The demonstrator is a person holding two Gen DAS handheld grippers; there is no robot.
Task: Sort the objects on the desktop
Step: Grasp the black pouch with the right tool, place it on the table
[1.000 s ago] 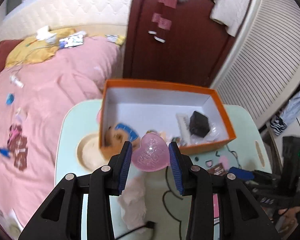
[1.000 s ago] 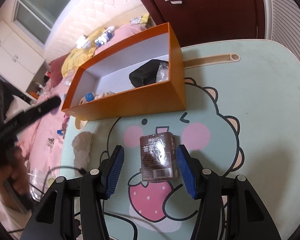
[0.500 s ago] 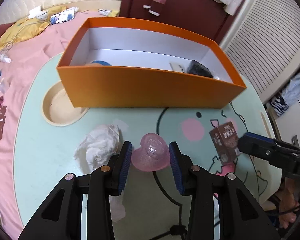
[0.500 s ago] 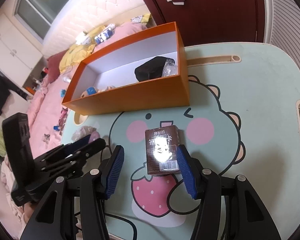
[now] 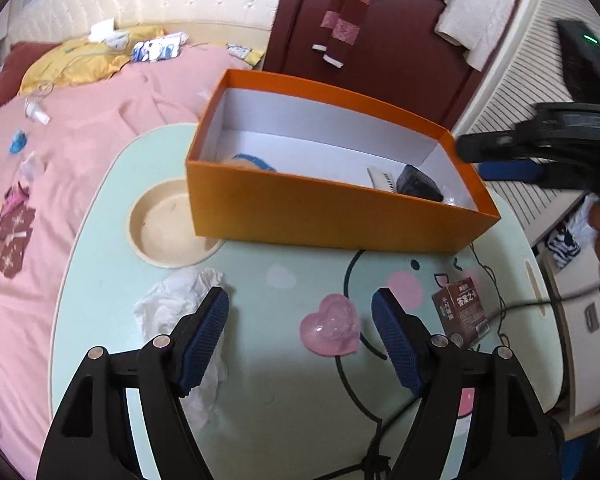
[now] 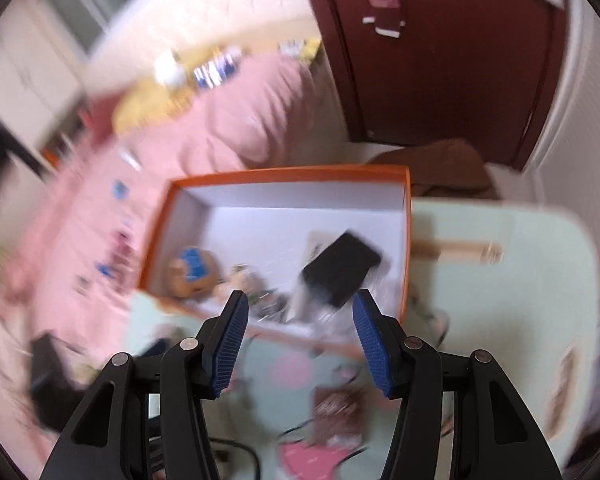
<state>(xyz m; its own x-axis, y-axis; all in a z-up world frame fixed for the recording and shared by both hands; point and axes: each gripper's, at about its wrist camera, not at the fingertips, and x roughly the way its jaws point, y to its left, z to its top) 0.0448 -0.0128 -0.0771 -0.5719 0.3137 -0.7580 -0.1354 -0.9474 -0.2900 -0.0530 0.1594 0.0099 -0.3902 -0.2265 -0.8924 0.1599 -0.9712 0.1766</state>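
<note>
A pink heart-shaped object (image 5: 330, 330) lies on the mint table (image 5: 284, 400), between the fingers of my left gripper (image 5: 300, 344), which is open and empty. A brown card box (image 5: 462, 312) lies to its right; it also shows, blurred, in the right wrist view (image 6: 338, 416). The orange box (image 5: 332, 216) behind holds a black item (image 5: 418, 188) and a blue-and-tan toy (image 5: 252, 162). My right gripper (image 6: 300, 344) is open and empty, raised above the orange box's (image 6: 407, 240) near wall. It shows in the left wrist view (image 5: 540, 152) at the right.
A crumpled white tissue (image 5: 180, 304) lies by my left finger. A round beige recess (image 5: 168, 232) sits left of the box. A black cable (image 5: 496, 308) runs over the table's right side. A pink bed (image 5: 80, 140) lies behind on the left, a dark red door (image 5: 380, 40) beyond.
My left gripper opened and let go of the pink heart, which now lies on the table. My right gripper rose away from the brown card box and swung over the orange box.
</note>
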